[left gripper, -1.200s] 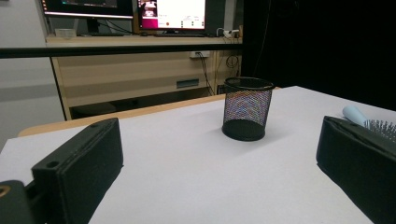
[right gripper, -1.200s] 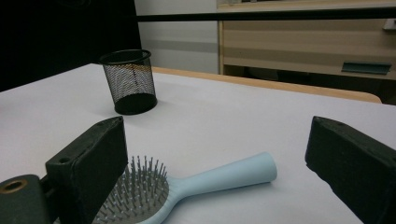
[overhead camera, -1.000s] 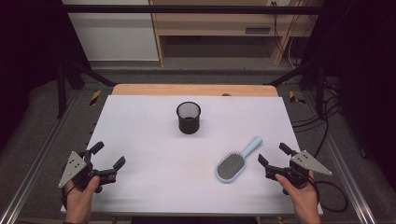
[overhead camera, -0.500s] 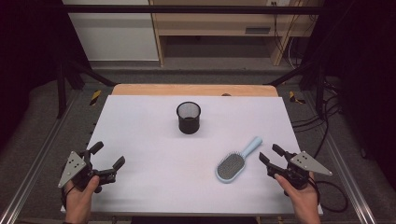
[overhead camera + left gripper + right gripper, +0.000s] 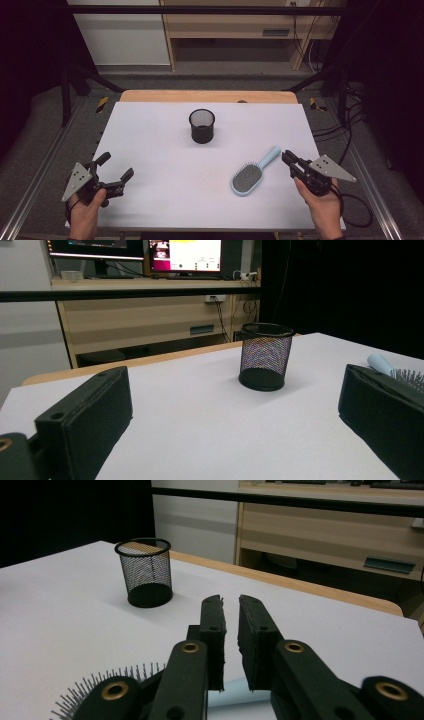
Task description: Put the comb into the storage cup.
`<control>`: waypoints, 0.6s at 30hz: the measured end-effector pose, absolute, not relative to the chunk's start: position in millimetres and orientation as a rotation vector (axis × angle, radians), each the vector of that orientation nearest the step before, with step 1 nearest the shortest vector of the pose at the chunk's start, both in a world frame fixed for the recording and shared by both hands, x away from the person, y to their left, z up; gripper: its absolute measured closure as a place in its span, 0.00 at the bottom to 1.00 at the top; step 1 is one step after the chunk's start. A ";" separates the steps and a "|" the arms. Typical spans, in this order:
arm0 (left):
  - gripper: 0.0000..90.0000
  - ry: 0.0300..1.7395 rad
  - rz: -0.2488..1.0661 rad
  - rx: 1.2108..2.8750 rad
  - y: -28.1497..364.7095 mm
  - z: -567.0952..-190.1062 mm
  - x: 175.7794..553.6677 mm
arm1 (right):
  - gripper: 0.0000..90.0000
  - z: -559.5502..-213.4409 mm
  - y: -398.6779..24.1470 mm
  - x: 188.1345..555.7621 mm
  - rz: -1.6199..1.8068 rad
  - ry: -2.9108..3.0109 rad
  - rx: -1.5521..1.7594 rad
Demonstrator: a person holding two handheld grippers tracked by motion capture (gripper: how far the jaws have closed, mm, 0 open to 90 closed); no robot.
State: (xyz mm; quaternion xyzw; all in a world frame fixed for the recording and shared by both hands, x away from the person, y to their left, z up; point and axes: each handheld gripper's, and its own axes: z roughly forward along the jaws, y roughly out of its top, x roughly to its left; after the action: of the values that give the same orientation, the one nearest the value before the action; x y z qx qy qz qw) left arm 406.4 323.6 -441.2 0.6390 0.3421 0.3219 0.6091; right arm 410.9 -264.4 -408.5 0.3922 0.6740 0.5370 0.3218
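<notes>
White table top (image 5: 160, 140), wooden far edge, dark room around it: black mesh cup (image 5: 202, 126) upright near the middle; light blue hairbrush (image 5: 252, 172) lying bristles up at your right, handle pointing away from you. Your right gripper (image 5: 286, 156) hovers just beside that handle, jaws just closing to a thin gap, nothing between them. Your left gripper (image 5: 116, 167) sits at the near left edge, jaws spread wide, empty

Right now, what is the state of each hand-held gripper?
Left hand-held gripper: open, holding nothing.
Right hand-held gripper: jaws just closing, almost shut, nothing between them; hairbrush lies beside it.
</notes>
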 end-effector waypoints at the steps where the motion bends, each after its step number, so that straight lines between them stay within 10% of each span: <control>1: 0.01 0.790 0.746 1.474 324.1 -440.9 406.1 | 0.92 -405.3 -262.9 412.9 1.400 1.778 1.030; 18: 0.01 0.795 0.740 1.473 324.2 -441.2 405.9 | 1.00 -404.2 -262.7 451.8 1.152 2.059 1.114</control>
State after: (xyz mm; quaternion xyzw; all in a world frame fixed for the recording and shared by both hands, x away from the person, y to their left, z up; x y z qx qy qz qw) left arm 405.9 324.2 -441.2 0.6380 0.3444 0.3206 0.6095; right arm 451.8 -262.7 -404.2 0.4119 0.7613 0.4259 0.2634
